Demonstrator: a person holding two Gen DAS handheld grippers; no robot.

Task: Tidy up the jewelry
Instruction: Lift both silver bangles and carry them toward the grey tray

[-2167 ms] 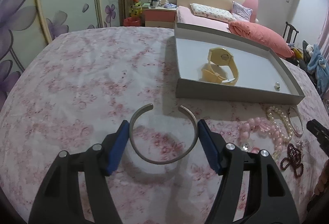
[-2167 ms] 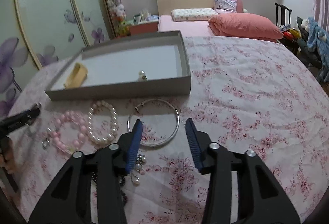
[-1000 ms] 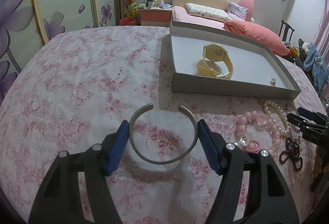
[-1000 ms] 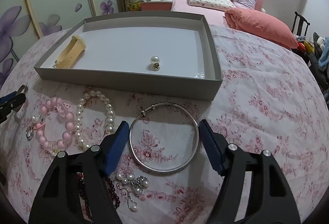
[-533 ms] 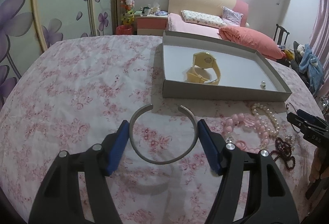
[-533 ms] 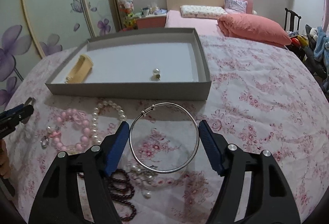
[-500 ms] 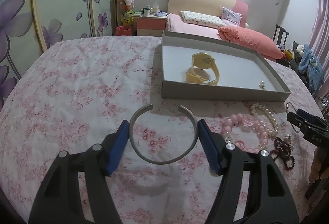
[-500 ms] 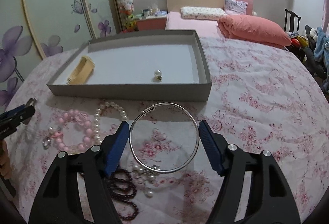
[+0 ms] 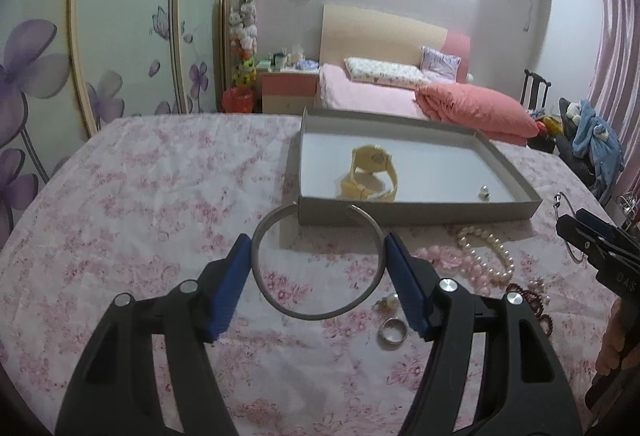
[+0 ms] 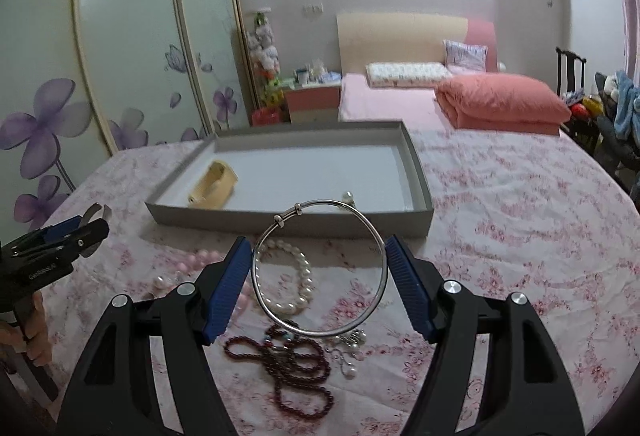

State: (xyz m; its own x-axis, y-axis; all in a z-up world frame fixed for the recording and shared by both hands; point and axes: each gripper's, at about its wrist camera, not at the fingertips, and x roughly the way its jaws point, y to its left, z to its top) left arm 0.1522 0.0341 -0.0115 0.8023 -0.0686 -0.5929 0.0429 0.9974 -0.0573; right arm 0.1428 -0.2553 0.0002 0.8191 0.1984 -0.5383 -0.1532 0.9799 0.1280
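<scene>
My left gripper (image 9: 318, 256) is shut on an open silver cuff bangle (image 9: 304, 313) and holds it above the floral cloth, short of the grey tray (image 9: 420, 214). My right gripper (image 10: 319, 256) is shut on a thin silver bangle (image 10: 352, 328) and holds it above the loose jewelry. The tray (image 10: 288, 222) holds a yellow watch (image 9: 370, 172) and a pearl earring (image 9: 484, 192). On the cloth lie a pearl bracelet (image 10: 298, 278), a pink bead bracelet (image 9: 460, 264), dark red beads (image 10: 292, 368) and a silver ring (image 9: 394, 334).
The floral tablecloth (image 9: 140, 204) covers the table. The right gripper shows at the right edge of the left wrist view (image 9: 600, 240); the left gripper shows at the left edge of the right wrist view (image 10: 60, 236). A bed and wardrobe stand behind.
Both grippers have risen, each carrying its bangle higher above the cloth. The right bangle has left the cloth. The jewelry on the cloth looks unmoved.
</scene>
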